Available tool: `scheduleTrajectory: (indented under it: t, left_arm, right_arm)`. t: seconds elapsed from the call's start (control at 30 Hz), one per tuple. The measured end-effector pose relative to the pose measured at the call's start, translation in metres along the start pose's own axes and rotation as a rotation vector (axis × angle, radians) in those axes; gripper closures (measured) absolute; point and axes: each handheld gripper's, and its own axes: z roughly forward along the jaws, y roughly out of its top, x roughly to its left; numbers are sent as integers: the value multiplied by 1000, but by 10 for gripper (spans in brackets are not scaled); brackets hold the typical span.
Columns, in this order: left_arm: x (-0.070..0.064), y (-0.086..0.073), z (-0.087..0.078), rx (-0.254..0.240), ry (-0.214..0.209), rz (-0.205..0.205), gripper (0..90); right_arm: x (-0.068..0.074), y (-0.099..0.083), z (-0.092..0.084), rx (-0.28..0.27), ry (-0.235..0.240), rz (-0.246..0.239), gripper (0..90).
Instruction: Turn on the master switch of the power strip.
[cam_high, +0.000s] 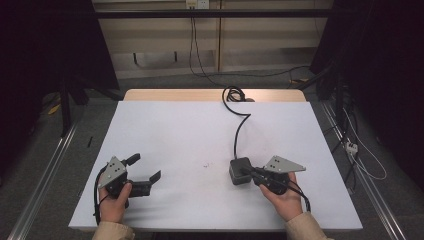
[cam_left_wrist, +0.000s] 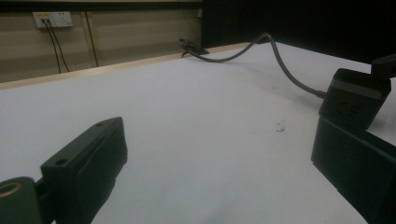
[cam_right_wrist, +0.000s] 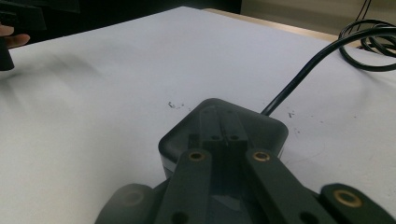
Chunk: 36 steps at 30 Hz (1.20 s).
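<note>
Left gripper (cam_high: 145, 169) gapes empty; right gripper (cam_high: 248, 172), jaws together, apparently rests atop the black box (cam_high: 239, 171).

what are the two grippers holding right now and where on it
The left gripper is open over the bare table. The right gripper is on top of the dark power box near its corded end; whether it grips cannot be told.

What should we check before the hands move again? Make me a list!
1. Left gripper open, nothing between its jaws: ok.
2. Right gripper at the black box, jaws together over its top: ok.
3. Box really gripped: cannot tell.
4. Cable slack, with loose coils at the far edge: ok.
5. White table bare between the grippers, just small specks: ok.
</note>
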Motion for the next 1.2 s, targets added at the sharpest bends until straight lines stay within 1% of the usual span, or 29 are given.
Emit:
scheduleTrajectory:
  t: [0.43, 0.7, 0.87, 0.97, 1.1, 1.2]
  left_arm:
    - [0, 0, -1, -3, 2, 3, 32]
    - [0, 0, -2, -1, 2, 7, 32]
    - [0, 0, -3, 2, 4, 10, 32]
    - [0, 0, -3, -1, 6, 3, 32]
    - [0, 0, -3, 1, 2, 12, 32]
    - [1, 0, -2, -1, 1, 11, 33]
  right_arm:
    - [1, 1, 0, 7, -8, 0, 900]
    - [2, 2, 1, 20, -12, -11, 900]
    - [1, 1, 1, 17, -10, -7, 900]
    - [1, 1, 1, 15, -11, -8, 900]
    - [1, 0, 0, 6, -11, -8, 900]
    - [1, -1, 0, 0, -9, 0, 900]
